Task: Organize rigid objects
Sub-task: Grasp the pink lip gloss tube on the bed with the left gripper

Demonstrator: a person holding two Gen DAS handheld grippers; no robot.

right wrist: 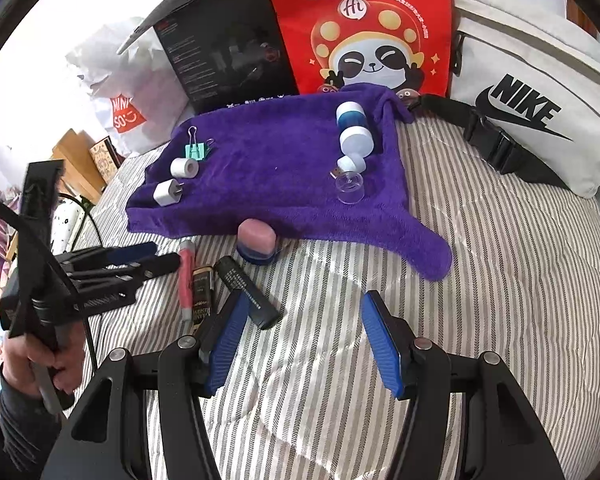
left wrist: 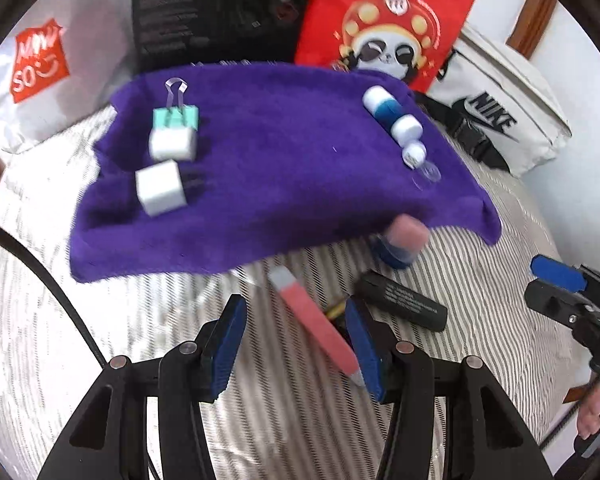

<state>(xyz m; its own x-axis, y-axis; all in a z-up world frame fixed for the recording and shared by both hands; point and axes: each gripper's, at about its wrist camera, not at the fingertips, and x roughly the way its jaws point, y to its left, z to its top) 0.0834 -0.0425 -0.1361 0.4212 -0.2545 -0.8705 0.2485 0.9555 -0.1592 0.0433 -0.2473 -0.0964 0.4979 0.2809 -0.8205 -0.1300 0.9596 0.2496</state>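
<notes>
A purple towel (left wrist: 260,168) (right wrist: 276,168) lies on the striped bed. On it sit a teal binder clip (left wrist: 176,114) (right wrist: 196,148), two white cubes (left wrist: 160,188) (right wrist: 168,192), a blue-white bottle (left wrist: 384,108) (right wrist: 352,120) and small caps. In front of the towel lie a pink pen (left wrist: 316,324) (right wrist: 186,280), a pink-blue eraser (left wrist: 400,244) (right wrist: 256,242) and a black tube (left wrist: 404,300) (right wrist: 248,292). My left gripper (left wrist: 296,344) (right wrist: 140,260) is open, with the pen lying between its fingers. My right gripper (right wrist: 300,344) is open and empty over the bedspread; its tip shows in the left wrist view (left wrist: 556,280).
A red panda bag (left wrist: 384,20) (right wrist: 360,28), a black box (left wrist: 220,12) (right wrist: 228,48), a white Miniso bag (left wrist: 40,60) and a white Nike bag (left wrist: 500,116) (right wrist: 532,112) stand behind the towel. A black-gold item (right wrist: 202,296) lies beside the pen.
</notes>
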